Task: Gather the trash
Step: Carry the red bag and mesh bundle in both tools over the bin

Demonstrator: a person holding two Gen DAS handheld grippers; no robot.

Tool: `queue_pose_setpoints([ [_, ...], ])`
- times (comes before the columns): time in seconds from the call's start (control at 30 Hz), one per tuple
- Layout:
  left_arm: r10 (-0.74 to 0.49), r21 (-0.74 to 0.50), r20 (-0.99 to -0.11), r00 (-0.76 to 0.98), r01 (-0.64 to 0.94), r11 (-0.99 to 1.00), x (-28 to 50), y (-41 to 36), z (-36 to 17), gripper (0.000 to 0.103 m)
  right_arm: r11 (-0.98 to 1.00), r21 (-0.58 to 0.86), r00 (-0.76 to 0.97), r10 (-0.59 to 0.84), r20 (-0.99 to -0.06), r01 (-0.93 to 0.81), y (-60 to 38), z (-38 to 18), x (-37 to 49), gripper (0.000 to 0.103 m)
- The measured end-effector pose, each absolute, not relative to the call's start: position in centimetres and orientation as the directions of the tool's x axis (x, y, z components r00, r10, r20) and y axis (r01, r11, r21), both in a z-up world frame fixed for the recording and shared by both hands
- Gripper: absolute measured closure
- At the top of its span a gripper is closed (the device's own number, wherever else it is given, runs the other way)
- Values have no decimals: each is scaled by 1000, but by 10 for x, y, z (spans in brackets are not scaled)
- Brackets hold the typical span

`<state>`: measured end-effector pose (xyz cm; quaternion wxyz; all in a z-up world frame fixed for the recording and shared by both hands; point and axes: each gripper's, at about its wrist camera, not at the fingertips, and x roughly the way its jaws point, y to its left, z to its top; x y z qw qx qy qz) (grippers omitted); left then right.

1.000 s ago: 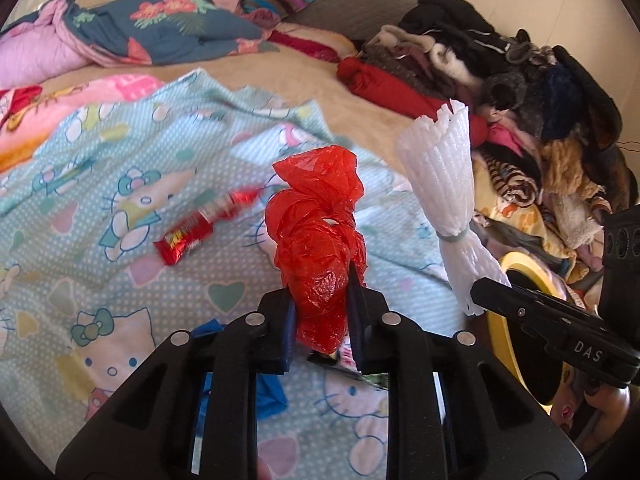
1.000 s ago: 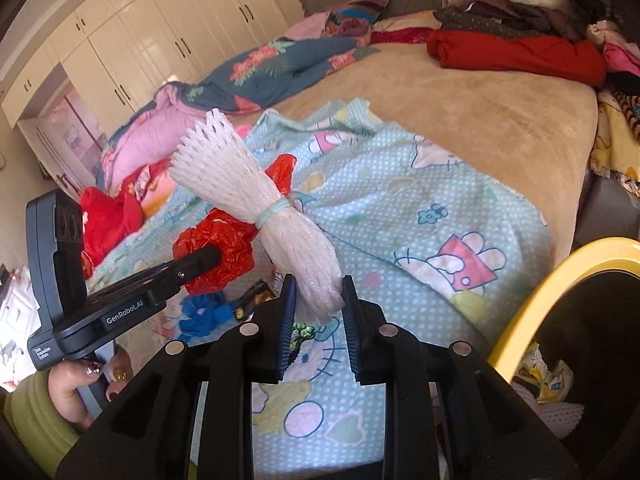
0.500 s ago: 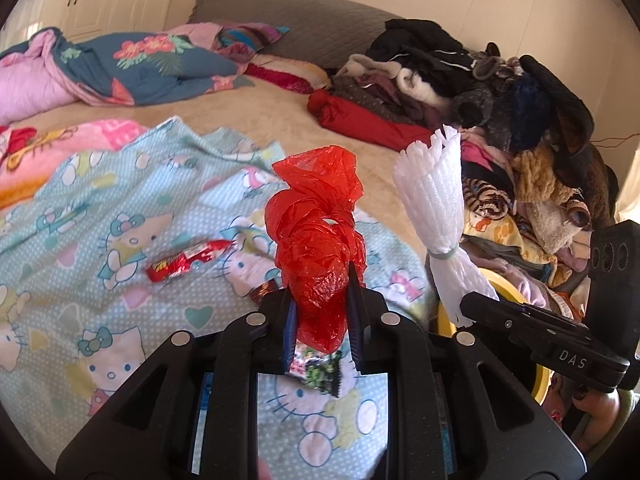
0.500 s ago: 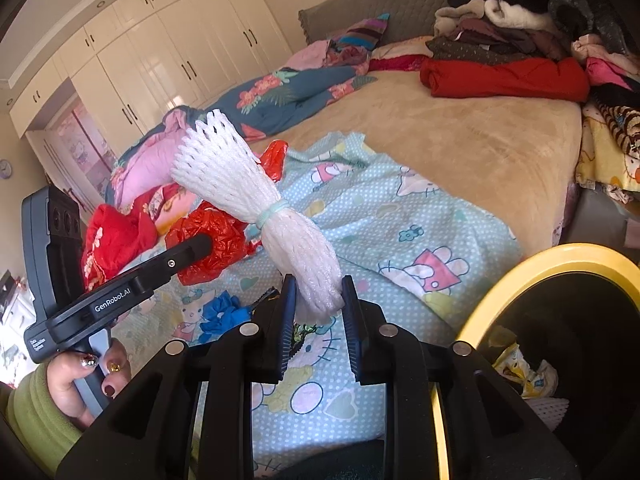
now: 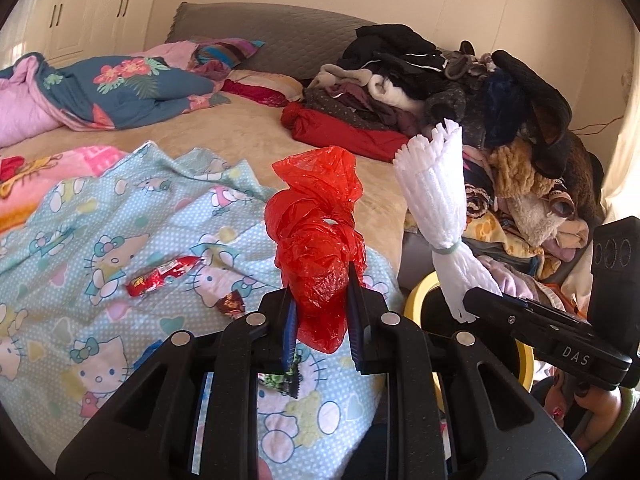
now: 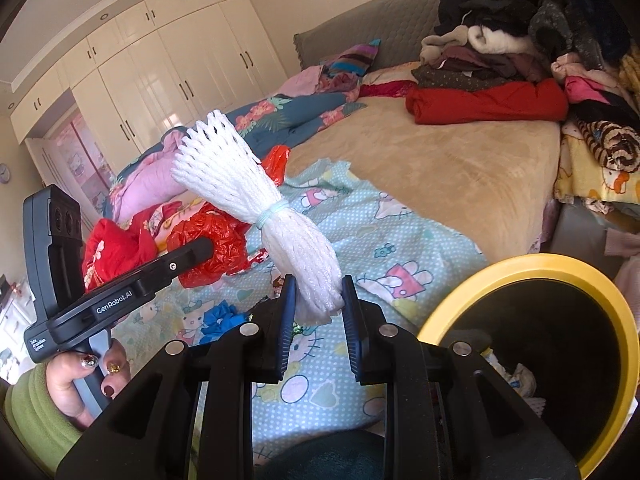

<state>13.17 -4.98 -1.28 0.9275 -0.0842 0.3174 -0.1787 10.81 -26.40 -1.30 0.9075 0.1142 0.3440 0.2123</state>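
Left gripper point(image 5: 320, 312) clamps crinkled red plastic bag point(image 5: 316, 240); right gripper point(image 6: 318, 308) clamps banded white foam netting point(image 6: 256, 200), round yellow-rimmed bin point(image 6: 532, 264) just right.

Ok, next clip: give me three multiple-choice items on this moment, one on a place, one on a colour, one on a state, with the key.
1. Where does the red candy wrapper lie?
A. on the light blue cartoon sheet
B. inside the bin
C. on the pile of clothes

2. What colour is the bin's rim?
A. green
B. yellow
C. white

3. How is the left claw?
A. wide open and empty
B. shut on the white foam net
C. shut on the red plastic bag

Key: 1 A, it rests flat on the printed sheet. 2 B, a yellow ring edges the dark bin. 3 C, both pads press the bag; the white foam net sits in the right claw.
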Motion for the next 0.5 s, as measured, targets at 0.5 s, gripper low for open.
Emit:
queue_pose_setpoints([
  [0.5, -417, -242, -550, 724, 340, 909, 120, -81, -3, 89, 901, 352, 732, 416, -539, -253, -299, -1, 85, 81],
])
